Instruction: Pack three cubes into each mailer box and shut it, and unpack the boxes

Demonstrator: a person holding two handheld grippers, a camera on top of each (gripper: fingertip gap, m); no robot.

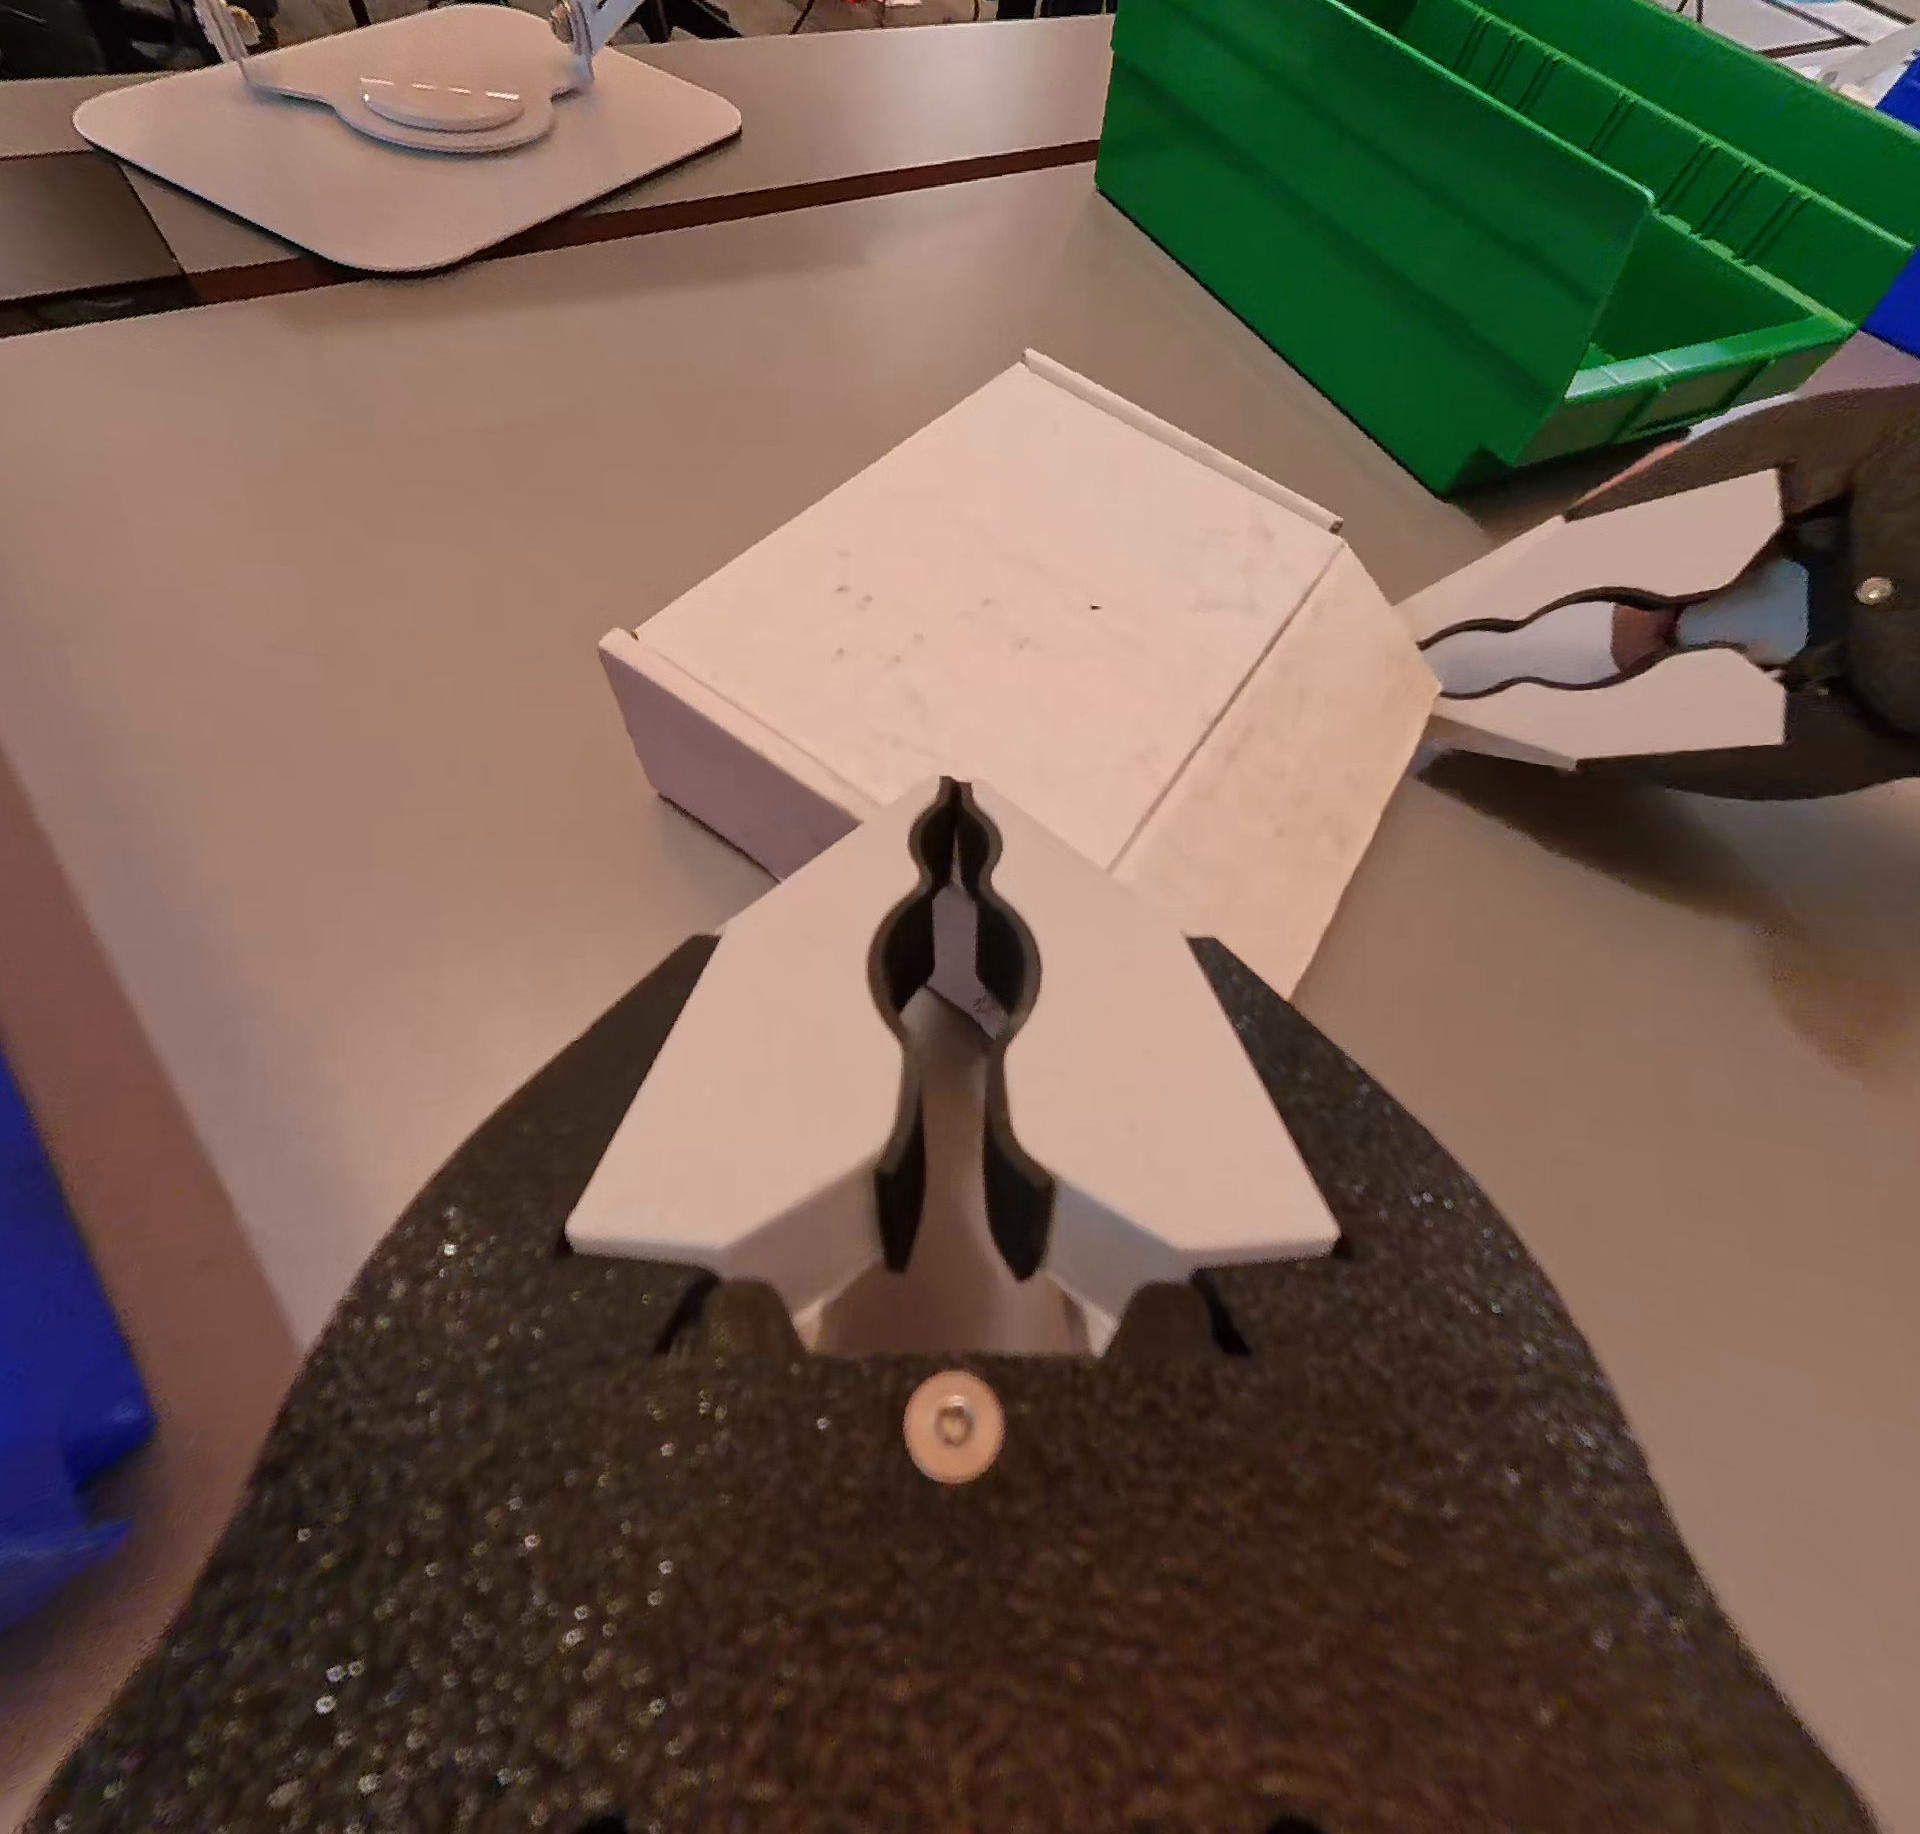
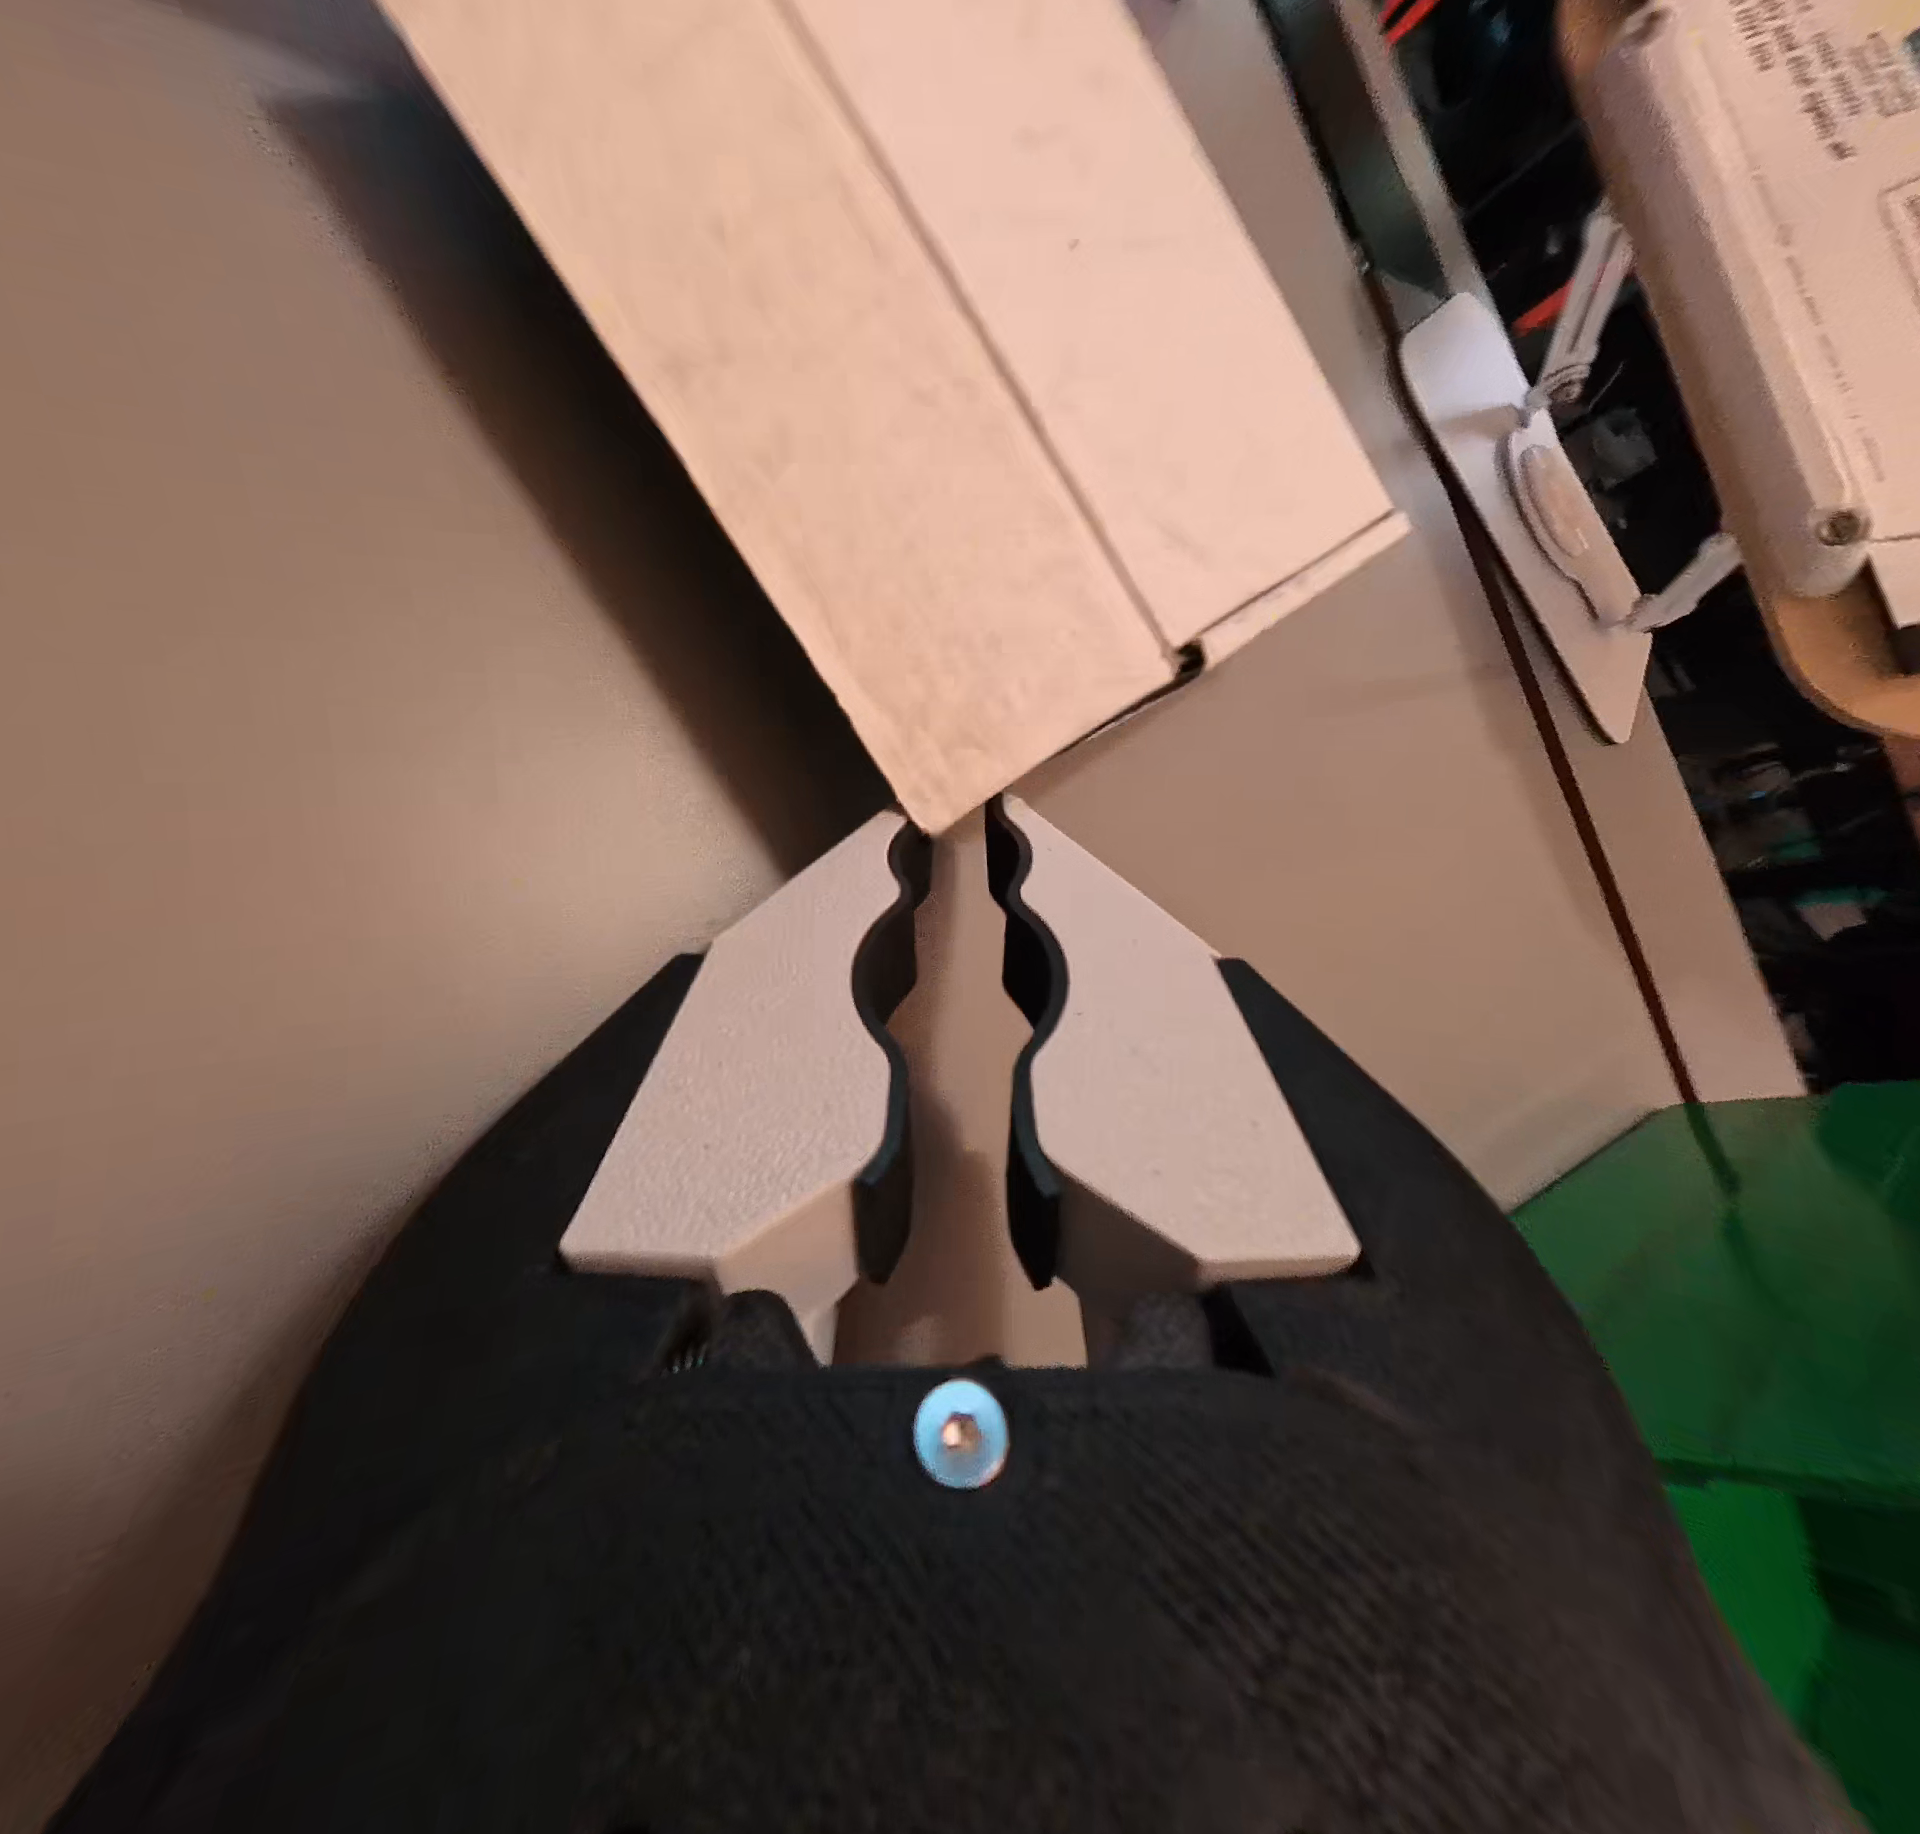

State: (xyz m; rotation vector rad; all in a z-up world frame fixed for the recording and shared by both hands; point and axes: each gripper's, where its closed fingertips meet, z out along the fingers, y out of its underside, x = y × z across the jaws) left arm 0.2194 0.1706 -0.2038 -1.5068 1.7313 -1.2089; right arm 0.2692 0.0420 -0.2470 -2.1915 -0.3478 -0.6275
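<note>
A white mailer box (image 1: 987, 621) lies on the grey table (image 1: 312, 641) with its lid down and its front flap (image 1: 1278, 745) sloping out to the right. My left gripper (image 1: 956, 792) is at the box's near corner, shut on a small white cardboard tab (image 1: 966, 953) of the box. My right gripper (image 2: 951, 823) is slightly open, and the flap's corner (image 2: 935, 818) sits right at its tips. It also shows at the right of the left wrist view (image 1: 1421, 641), at the flap's far edge. The box also fills the top of the right wrist view (image 2: 1039, 226). No cubes are in view.
A green bin (image 1: 1455, 174) stands behind and right of the box, close to my right gripper (image 2: 1714, 1317). A blue bin (image 1: 52, 1317) sits at the left edge. A white stand base (image 1: 405, 132) is at the back left.
</note>
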